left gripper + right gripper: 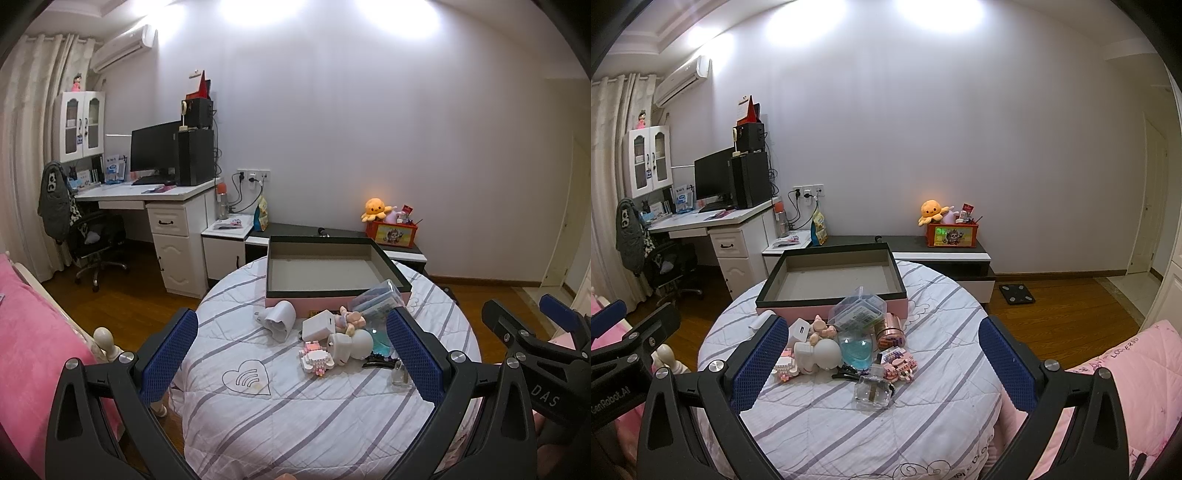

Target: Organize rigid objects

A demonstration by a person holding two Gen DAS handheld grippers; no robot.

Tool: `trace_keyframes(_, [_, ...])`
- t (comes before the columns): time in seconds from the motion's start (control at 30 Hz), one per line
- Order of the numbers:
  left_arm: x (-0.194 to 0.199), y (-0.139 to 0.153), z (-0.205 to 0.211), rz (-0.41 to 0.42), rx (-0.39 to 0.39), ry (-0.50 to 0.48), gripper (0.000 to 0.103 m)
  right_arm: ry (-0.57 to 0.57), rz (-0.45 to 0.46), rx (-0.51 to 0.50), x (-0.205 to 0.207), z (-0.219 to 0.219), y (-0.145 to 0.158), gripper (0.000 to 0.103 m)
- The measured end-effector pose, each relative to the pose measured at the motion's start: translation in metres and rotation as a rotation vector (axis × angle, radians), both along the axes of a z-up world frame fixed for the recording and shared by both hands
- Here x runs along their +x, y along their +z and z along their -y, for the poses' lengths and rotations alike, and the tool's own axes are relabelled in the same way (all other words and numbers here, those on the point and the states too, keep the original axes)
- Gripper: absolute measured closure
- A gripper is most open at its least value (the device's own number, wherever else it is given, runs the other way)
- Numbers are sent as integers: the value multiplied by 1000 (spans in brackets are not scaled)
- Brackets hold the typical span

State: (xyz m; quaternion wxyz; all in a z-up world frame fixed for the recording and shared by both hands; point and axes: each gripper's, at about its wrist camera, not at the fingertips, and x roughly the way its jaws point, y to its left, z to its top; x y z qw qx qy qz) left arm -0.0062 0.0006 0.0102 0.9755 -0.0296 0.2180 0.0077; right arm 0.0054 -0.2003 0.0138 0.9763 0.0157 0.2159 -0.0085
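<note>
Blue-padded fingers [168,354] of our left gripper [291,354] spread wide, grasping nothing; our right gripper [882,360] gapes equally above the striped round table [849,424]. Small rigid objects cluster before the open box [332,266] at its far side. Only the right view reveals the copper tin [891,328] and clear glass bottle [873,387] fully; the left alone shows a white plug adapter [280,317].

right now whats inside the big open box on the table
Nothing visible: the open box shows only its bare grey floor. Its near wall hides the front strip of the floor in both views.
</note>
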Motion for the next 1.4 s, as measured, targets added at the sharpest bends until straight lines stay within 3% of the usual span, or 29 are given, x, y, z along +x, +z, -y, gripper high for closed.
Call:
trace_keyframes(1.0, [2, -6, -5, 6, -2, 16, 0, 14, -12, -1, 9, -1, -11, 0])
trace_keyframes(1.17, [11, -22, -9, -27, -4, 25, 0, 26, -44, -9, 19, -2, -28, 0])
trace_keyframes(1.4, [40, -67, -14, -140, -17, 30, 0, 34, -144, -15, 48, -1, -67, 0])
